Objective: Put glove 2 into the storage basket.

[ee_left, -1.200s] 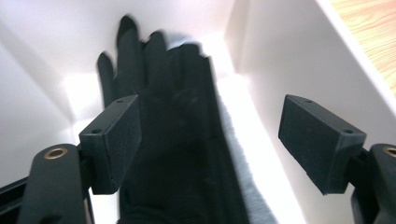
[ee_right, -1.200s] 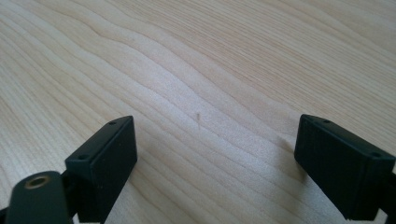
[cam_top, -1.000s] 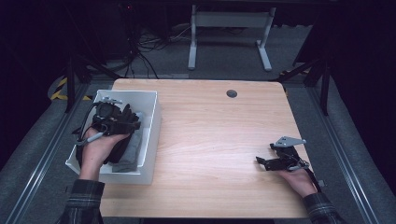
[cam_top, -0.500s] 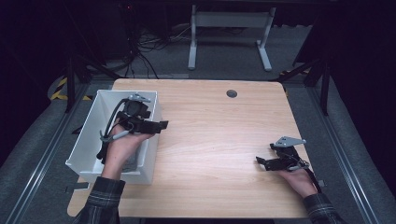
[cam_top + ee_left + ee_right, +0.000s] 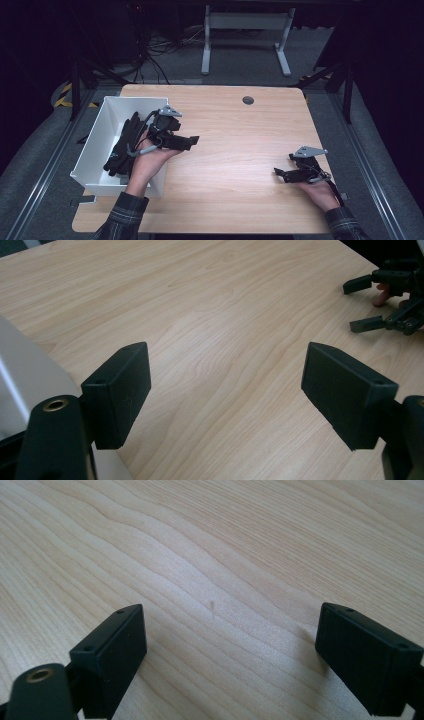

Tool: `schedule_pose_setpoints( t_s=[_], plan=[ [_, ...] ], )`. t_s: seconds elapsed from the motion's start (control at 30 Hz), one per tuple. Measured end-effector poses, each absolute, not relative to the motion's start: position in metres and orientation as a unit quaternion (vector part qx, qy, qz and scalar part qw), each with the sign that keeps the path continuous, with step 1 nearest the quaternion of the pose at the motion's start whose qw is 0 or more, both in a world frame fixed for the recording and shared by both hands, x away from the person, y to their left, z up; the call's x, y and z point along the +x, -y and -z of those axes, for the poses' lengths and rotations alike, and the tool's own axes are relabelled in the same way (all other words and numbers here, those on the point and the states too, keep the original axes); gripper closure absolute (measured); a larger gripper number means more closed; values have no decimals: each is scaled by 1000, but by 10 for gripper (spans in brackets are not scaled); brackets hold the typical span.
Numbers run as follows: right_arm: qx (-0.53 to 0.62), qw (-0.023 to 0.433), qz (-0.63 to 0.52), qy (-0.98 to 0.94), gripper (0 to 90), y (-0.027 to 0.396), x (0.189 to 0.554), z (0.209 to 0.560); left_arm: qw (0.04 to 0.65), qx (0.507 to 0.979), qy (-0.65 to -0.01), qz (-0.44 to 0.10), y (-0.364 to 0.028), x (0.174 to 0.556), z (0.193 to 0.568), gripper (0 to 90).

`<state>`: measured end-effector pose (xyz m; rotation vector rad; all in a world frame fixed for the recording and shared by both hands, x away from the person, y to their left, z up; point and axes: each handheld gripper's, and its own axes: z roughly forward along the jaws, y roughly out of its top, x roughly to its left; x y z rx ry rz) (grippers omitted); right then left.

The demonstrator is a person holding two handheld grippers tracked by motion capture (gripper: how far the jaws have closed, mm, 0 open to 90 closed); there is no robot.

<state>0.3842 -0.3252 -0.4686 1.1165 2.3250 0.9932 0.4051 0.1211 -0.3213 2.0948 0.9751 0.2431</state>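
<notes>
My left tool hangs just past the near wall of the white bin, its jaws apart with nothing between them — bare tabletop lies ahead. The black glove lies behind it in the bin. I judge this the gap between grasps; next I must swing back over the glove and close on it. My right tool rests released, well apart. No writing readable.
</notes>
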Motion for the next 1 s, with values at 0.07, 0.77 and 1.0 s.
schedule_pose_setpoints(
  t_s=[0.07,0.77,1.0],
  plan=[
    [397,188,-353,-826,133,325,384,469,398,831,-377,-95,-114,403,325,207],
    [397,188,-353,-826,133,325,384,469,395,854,-330,-80,-69,385,357,169],
    [396,188,-353,-826,133,325,384,469,393,859,-318,-73,-55,379,378,158]
  ],
)
